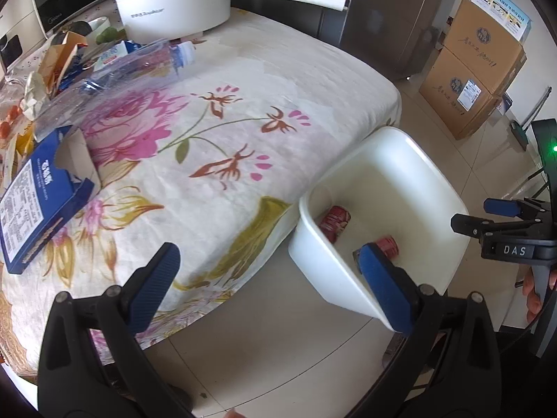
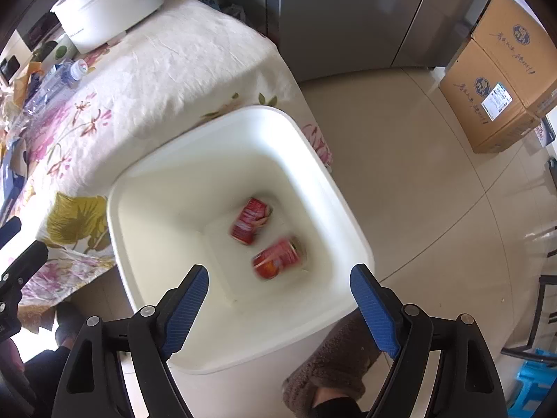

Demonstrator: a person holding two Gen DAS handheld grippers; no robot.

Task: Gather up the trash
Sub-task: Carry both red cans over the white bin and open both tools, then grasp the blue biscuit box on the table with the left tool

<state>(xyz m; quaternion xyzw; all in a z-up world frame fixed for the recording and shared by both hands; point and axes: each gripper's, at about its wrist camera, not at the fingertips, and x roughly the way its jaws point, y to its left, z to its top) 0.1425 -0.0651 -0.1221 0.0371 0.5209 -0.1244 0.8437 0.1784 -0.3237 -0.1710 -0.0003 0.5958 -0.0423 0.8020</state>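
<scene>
- Our left tool (image 1: 268,284): blue-padded fingers spread wide, grasping nothing. It hangs over the floor by the near edge of the bench (image 1: 313,80).
- Our right tool (image 2: 280,301): fingers likewise spread wide and empty, poised above the white bin (image 2: 348,209). From the left wrist view it shows at the far right edge (image 1: 501,214).
- White bin: stands on the tiled floor (image 2: 417,191), close against the corner of the bench. Its mouth faces up.
- Two red cans, both lying on their sides at the bottom of the bin and both blurred: one (image 2: 249,221) farther from the right tool, the other (image 2: 276,259) nearer to it. The two lie near each other; whether they touch we cannot tell.
- Bench: covered with a cream cloth printed with pink and brown flowers.
- Blue carton (image 1: 41,195): opened, lying flat near the left edge of the bench.
- Clear plastic bottle (image 1: 118,76): on its side, white cap (image 1: 184,52) pointing toward the white pot (image 1: 174,3).
- White pot: lidded, with a long handle, at the far end of the bench.
- Loose paper and wrappers (image 1: 59,59): heaped at the far left, beside the bottle.
- Stacked cardboard boxes (image 1: 480,69): on the floor, well apart from the bench.
</scene>
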